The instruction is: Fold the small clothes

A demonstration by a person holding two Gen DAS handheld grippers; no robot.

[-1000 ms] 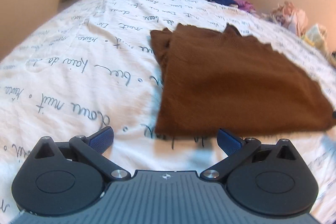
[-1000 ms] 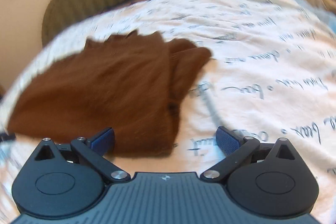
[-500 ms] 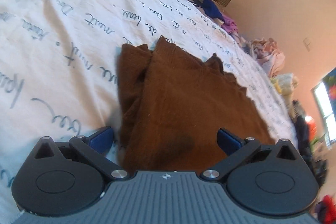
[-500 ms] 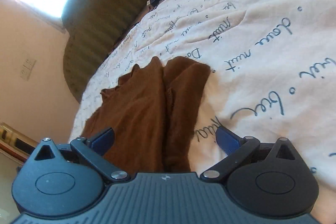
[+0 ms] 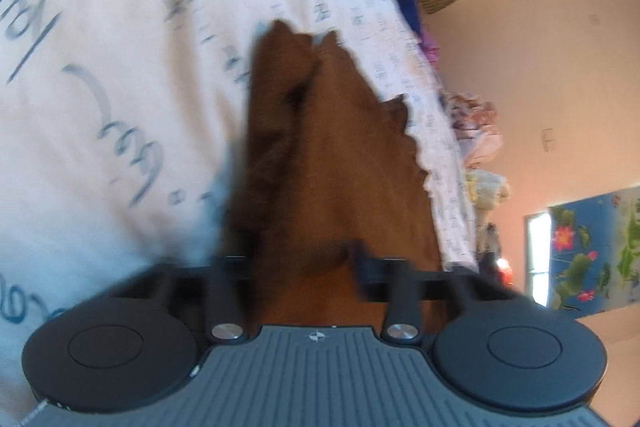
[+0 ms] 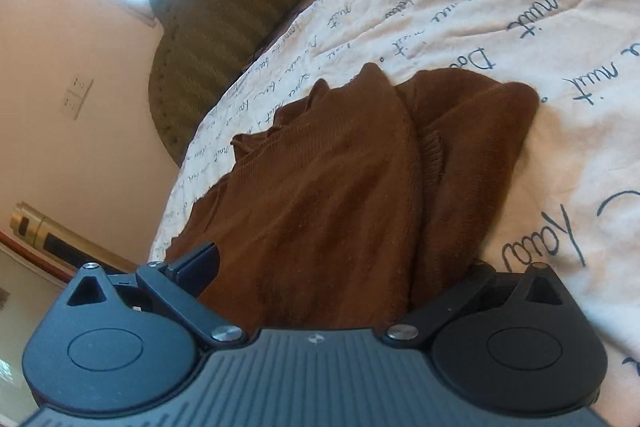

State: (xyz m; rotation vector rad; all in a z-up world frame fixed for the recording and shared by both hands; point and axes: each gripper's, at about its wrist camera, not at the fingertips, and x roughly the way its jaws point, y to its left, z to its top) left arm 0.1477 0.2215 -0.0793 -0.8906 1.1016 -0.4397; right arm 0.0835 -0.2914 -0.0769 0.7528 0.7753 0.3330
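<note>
Right wrist: socket plate [image 6: 76, 98], unlike left.

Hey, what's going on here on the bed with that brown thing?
A person is folding a brown knit garment that lies partly folded on a white bedspread printed with handwriting. Each hand holds a two-finger tool at the garment's near edge. The left tool is closing, with a bunch of the brown fabric between its fingers. The right tool is open, its fingers set to either side of the cloth, not yet gripping.

Both wrist views—left perhaps blurred—share brown garment [image 5: 340, 187].
</note>
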